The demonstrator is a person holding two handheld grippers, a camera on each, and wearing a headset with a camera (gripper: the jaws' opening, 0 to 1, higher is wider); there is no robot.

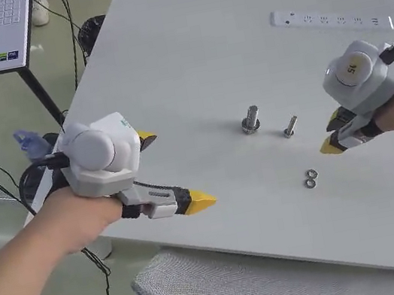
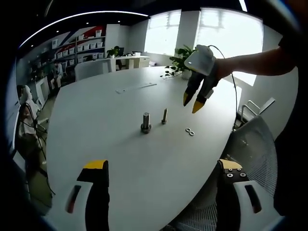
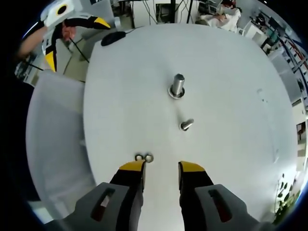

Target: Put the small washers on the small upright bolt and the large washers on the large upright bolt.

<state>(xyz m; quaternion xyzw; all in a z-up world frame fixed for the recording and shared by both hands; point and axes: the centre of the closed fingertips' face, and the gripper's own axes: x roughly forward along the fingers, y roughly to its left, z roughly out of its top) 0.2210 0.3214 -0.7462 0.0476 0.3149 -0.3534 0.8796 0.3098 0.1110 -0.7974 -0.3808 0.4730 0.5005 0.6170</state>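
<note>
Left tool (image 2: pixel 161 166) wide, empty (right tool (image 3: pixel 162 166) narrower)

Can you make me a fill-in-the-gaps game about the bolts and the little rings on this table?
1. The number of washers lying flat on the table is ____.
2. In the head view, the big bolt stands to the ____ of the small bolt.
3. The jaws of the left gripper are wide ____.

Missing words: two; left; open.
</note>
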